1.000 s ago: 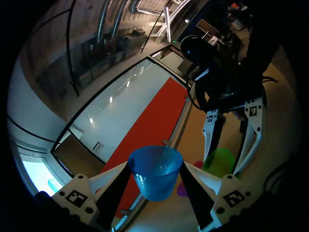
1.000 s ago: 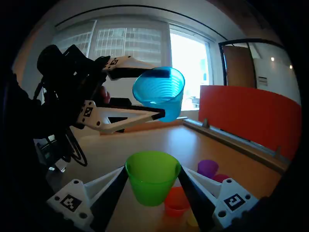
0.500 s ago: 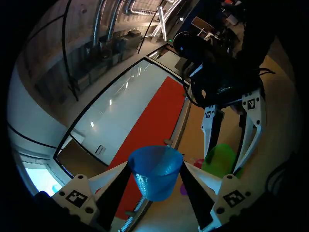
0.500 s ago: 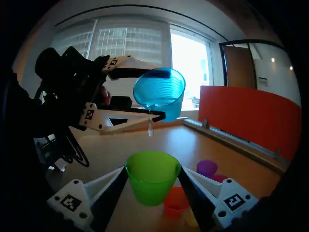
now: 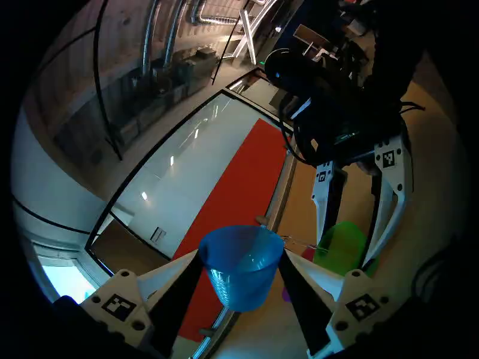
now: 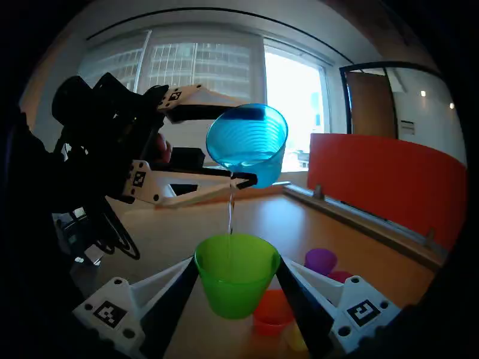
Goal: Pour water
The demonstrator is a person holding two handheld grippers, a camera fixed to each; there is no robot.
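Over the wooden bench [image 6: 335, 224], my left gripper [image 5: 239, 257] clamped the tilted blue cup [image 6: 246, 140], its thin water stream [image 6: 230, 206] falling into the green cup [image 6: 236, 284] clamped in my right gripper [image 6: 237, 262].

A wooden table [image 6: 335, 230] stretches toward a red partition panel [image 6: 389, 173], with a metal rail [image 6: 359, 222] along the table's far edge. Small plastic cups sit on the tabletop: an upright purple cup [image 6: 321, 260], a pink cup [image 6: 341, 276] just behind it, an orange cup [image 6: 272, 311] nearer the camera, and beside that what may be a yellow cup [image 6: 294, 338], too cut off to be sure. A bright window [image 6: 287, 102] shows a tall building [image 6: 197, 66] outside. In the left gripper view, ceiling pipes [image 5: 152, 36] and a light strip [image 5: 248, 27] run overhead.
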